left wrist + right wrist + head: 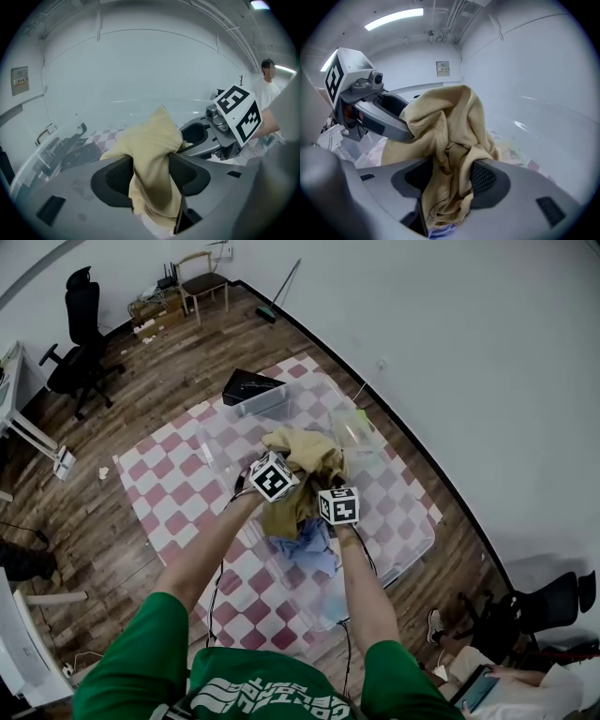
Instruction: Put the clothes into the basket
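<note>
Right gripper view: garment [445,126] inside tool [450,165]

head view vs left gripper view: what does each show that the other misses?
Head view only: a blue garment under the tan one, and a black office chair. Left gripper view only: a standing person in white, a wall panel, and cloth sitting between the left claw jaws. Both: the tan garment, clear basket and checkered mat.

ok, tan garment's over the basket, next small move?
Probably draw both grippers back and up so it slips free: the tan garment hangs over the clear basket above the blue clothes, and the left gripper and right gripper jaws stand apart, cloth loose between.
</note>
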`<state>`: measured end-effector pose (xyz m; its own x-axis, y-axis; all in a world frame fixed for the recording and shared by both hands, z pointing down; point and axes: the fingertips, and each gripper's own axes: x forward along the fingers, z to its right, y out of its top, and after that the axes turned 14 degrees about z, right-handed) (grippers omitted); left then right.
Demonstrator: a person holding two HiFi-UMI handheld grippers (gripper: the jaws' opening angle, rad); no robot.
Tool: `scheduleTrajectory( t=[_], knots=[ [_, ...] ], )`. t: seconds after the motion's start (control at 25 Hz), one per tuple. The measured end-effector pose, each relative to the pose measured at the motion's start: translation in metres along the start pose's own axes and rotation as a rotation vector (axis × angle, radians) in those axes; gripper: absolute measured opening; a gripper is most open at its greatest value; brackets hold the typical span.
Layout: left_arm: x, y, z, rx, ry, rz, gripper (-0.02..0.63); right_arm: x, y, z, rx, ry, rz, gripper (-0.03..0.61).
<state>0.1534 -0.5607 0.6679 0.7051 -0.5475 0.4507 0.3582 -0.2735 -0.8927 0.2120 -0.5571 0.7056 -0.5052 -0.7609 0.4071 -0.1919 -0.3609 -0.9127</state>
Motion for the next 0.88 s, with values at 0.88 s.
scheduleTrajectory(
  t=[0.88],
  knots=[
    [-0.131, 0.08, 0.075, 0.128, 0.104, 0.1, 0.232, -0.163, 0.117, -0.068, -0.15, -0.117, 0.23, 0.229]
  ],
)
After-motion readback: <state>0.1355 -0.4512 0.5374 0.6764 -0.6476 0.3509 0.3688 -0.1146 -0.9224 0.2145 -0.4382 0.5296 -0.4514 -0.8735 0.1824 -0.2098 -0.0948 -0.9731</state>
